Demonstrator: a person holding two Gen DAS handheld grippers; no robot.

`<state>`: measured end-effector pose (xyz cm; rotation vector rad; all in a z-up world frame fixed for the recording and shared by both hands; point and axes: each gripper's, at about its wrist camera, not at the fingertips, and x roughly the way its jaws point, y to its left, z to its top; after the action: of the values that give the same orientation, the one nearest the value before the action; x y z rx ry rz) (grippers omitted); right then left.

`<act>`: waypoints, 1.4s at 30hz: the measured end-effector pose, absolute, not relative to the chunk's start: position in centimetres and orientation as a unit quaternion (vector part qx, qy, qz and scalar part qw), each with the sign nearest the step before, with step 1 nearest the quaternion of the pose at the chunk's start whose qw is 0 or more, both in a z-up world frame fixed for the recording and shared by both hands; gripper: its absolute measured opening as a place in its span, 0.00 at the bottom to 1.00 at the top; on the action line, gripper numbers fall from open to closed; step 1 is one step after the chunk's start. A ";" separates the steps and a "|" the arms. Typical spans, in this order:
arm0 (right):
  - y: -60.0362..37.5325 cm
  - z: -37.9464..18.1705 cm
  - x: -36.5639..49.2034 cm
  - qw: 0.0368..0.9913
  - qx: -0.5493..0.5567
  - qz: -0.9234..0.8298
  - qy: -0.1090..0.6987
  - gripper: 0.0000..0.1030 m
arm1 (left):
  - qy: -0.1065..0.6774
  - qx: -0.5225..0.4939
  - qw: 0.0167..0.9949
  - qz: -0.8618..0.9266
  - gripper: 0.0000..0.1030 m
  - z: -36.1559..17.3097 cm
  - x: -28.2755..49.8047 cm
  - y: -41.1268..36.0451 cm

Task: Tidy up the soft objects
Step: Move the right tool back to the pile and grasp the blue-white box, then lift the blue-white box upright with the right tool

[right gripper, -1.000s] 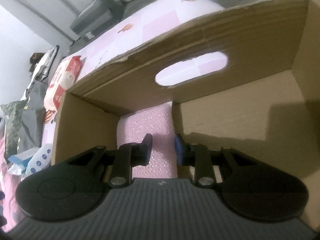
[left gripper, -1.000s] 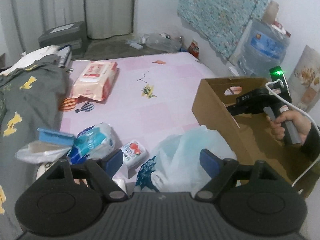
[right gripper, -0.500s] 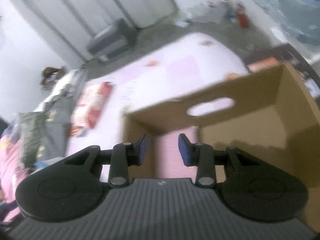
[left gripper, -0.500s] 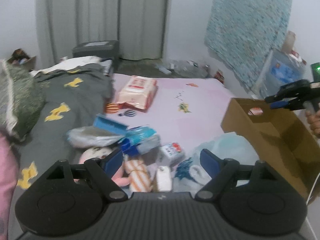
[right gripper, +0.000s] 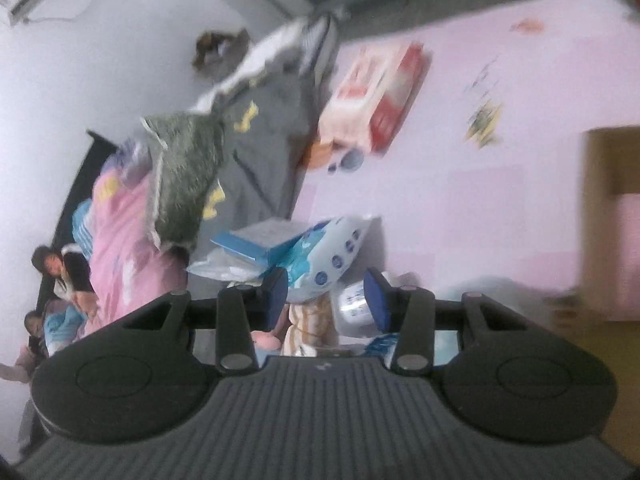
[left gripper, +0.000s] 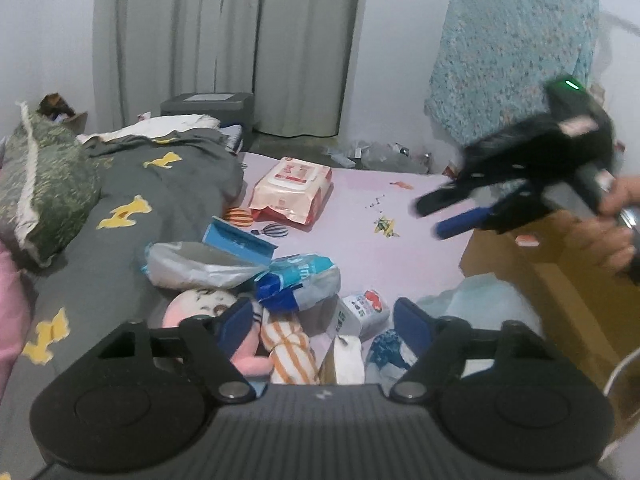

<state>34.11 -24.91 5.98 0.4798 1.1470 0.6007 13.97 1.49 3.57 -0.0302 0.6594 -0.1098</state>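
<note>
My left gripper (left gripper: 324,320) hovers over a heap of soft things on the bed, its jaws closing with no pad pressing on anything. Under it lie an orange-striped cloth (left gripper: 290,354), a pink plush doll (left gripper: 196,308), a blue-and-white pack (left gripper: 300,280) and a small tissue pack (left gripper: 364,308). My right gripper (right gripper: 326,288) is empty and its jaws are opening. A hand holds the right gripper (left gripper: 432,218) above the cardboard box (left gripper: 560,280). In the blurred right wrist view the same blue-and-white pack (right gripper: 336,252) lies beyond its fingertips.
A red-and-white wipes pack (left gripper: 292,192) lies farther up the pink sheet (left gripper: 360,240). A grey blanket (left gripper: 140,208) and a green pillow (left gripper: 44,184) fill the left. A clear plastic bag (left gripper: 472,300) leans against the box. People (right gripper: 60,272) sit at the far left.
My right gripper rose out of the box and swung left over the bed, its jaws parting. The left gripper shifted left over the heap, and its jaws narrowed a little.
</note>
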 end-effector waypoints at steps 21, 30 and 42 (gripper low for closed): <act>-10.6 -1.8 44.4 0.659 0.268 0.306 0.632 0.41 | 0.446 -0.068 0.892 -0.024 0.56 5.6 30.7 11.4; -8.6 -5.8 45.4 0.636 0.279 0.295 0.656 0.39 | 0.572 -0.174 0.801 -0.023 0.41 -0.5 38.8 15.3; -8.4 -6.7 45.8 0.606 0.282 0.328 0.668 0.36 | 0.606 -0.197 0.769 -0.039 0.42 -2.7 38.5 15.9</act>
<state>45.78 -8.44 -6.74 0.6528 1.5441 0.7595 38.53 15.94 -2.67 -0.4277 1.3154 -0.0839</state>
